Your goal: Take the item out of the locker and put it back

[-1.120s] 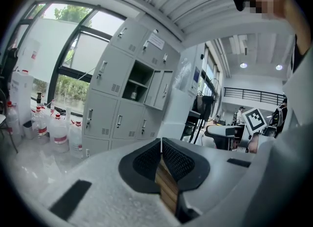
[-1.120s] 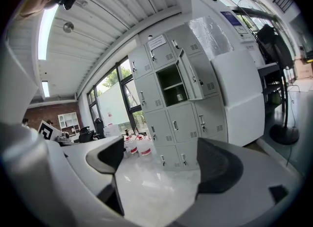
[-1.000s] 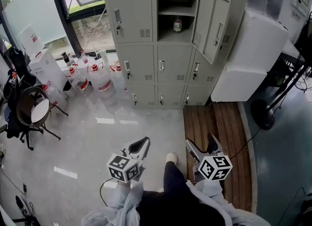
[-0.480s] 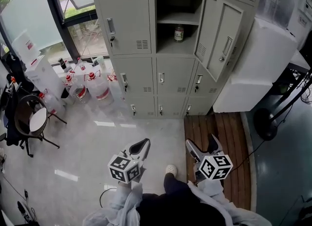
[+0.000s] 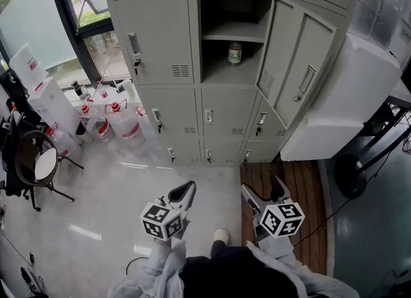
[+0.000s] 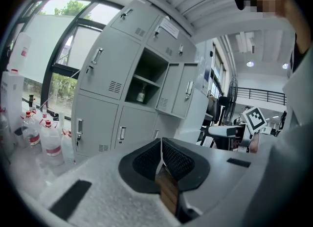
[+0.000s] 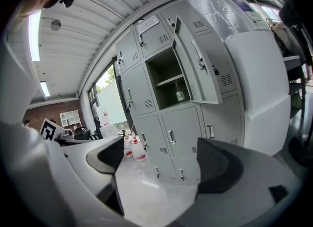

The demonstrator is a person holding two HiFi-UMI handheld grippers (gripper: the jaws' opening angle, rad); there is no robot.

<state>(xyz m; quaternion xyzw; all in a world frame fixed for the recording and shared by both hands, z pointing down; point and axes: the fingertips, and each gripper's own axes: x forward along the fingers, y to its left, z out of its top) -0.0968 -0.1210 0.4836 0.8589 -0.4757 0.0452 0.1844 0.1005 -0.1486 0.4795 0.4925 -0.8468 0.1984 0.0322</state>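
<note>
A small bottle (image 5: 235,53) with a white label stands on the lower shelf of the open locker compartment (image 5: 231,75); its door (image 5: 297,70) hangs open to the right. The bottle also shows in the left gripper view (image 6: 141,95) and the right gripper view (image 7: 179,93). Both grippers are held low, far short of the locker, above the floor. My left gripper (image 5: 185,191) is shut with nothing between its pads (image 6: 172,158). My right gripper (image 5: 262,191) stands open and empty, its fingers (image 7: 219,165) wide apart.
Grey lockers (image 5: 164,40) fill the wall ahead. Several plastic jugs (image 5: 122,120) with red caps crowd the floor at the left by the window. A chair (image 5: 35,165) stands at far left. A white cabinet (image 5: 347,104) sits right of the lockers, beside a wooden floor strip (image 5: 282,181).
The view has moved closer to the lockers, which now loom larger and higher in the frame. Both grippers keep the same pose and state.
</note>
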